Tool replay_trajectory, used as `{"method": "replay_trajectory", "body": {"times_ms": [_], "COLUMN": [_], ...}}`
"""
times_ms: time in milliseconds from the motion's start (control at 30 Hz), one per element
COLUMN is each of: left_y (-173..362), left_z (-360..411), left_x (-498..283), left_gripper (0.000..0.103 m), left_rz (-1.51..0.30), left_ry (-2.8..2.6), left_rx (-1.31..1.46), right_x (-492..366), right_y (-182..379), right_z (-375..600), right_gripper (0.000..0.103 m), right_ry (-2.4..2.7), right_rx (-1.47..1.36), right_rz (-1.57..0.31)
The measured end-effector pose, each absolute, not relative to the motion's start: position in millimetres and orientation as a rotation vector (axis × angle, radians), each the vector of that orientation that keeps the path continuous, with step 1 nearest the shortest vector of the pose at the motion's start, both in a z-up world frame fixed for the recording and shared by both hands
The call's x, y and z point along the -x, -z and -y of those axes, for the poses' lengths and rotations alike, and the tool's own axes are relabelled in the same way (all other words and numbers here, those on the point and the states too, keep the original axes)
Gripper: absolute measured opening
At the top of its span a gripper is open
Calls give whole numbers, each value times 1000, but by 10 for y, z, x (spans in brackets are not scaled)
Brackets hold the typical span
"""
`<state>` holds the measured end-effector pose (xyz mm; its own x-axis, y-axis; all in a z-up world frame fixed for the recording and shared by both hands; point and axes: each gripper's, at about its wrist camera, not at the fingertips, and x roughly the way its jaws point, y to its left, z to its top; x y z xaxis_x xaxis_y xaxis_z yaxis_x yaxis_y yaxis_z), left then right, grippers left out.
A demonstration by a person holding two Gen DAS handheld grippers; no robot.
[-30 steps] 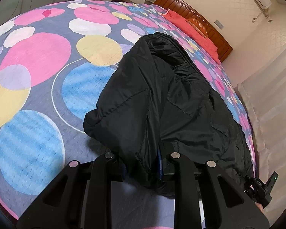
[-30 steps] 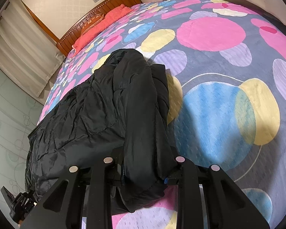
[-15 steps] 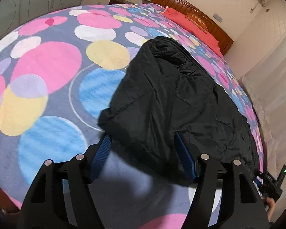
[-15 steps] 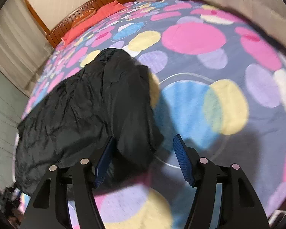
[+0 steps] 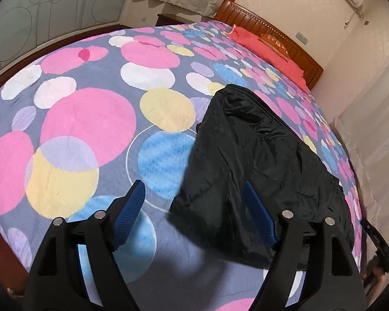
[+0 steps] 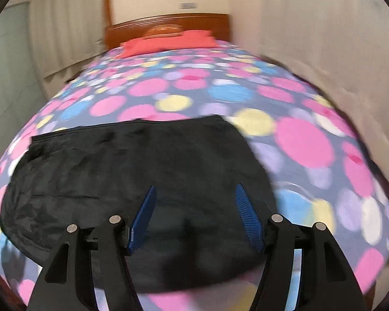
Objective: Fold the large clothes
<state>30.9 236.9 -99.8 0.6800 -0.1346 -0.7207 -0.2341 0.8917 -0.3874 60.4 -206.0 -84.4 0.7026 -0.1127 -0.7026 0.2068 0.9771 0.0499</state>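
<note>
A black padded jacket (image 5: 256, 160) lies folded on the bed's dotted bedspread (image 5: 90, 119). My left gripper (image 5: 194, 189) hangs above the jacket's near corner, its jaws still opening, and the blue pads (image 5: 131, 207) press on nothing. In the blurred right wrist view the jacket (image 6: 132, 165) spreads wide across the bed. My right gripper (image 6: 194, 191) stands open over its near edge, clear of the cloth.
A wooden headboard (image 5: 280, 33) and a red pillow (image 5: 267, 49) mark the far end of the bed. Curtains (image 5: 370, 129) hang along the right side. At the lower right of the left wrist view, part of the other gripper (image 5: 381, 246) shows.
Both grippers let go of the jacket's folded edge, opened and lifted away. The right wrist view swung round to face the headboard; the jacket now lies flat.
</note>
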Motion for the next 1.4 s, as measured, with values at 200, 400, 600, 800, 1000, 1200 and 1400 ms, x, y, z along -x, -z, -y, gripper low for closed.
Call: {"method": "replay_trajectory", "body": {"times_ms": [200,400,600,800,1000,1200,1400], "left_y": [1093,1088,1203,1518,1776,1813,1824], "left_z": [-2333,-2268,-2213,-2109,-2020,-2030,-1892], "left_x": [-540,-840,-1266,-1571,-1705,-1739,-1706], "left_gripper": [78,83,84,85,95,66,66], "left_rz": [-864,-875,-935,-1064,-1111,-1135,-1092], "left_ry": [-44,-18,29,103,223,292,296], "left_rx": [504,521,525,561,554,654,558], "right_x": [-1188,-1469,-1431,-1447,-1446,-1465,-1477], "right_y": [1064,1456,1575,1618,1630,1644,1653], "right_z": [1439,1166,1145,1106,1096,1102,1102], "right_gripper": [63,63,63,63,63,63,64], "right_ry": [119,178,187,192,188,190,192], "right_rx": [-20,78,78,81,74,72,73], "right_rz": [-790,-859,-857,-852,-844,-835,-834]}}
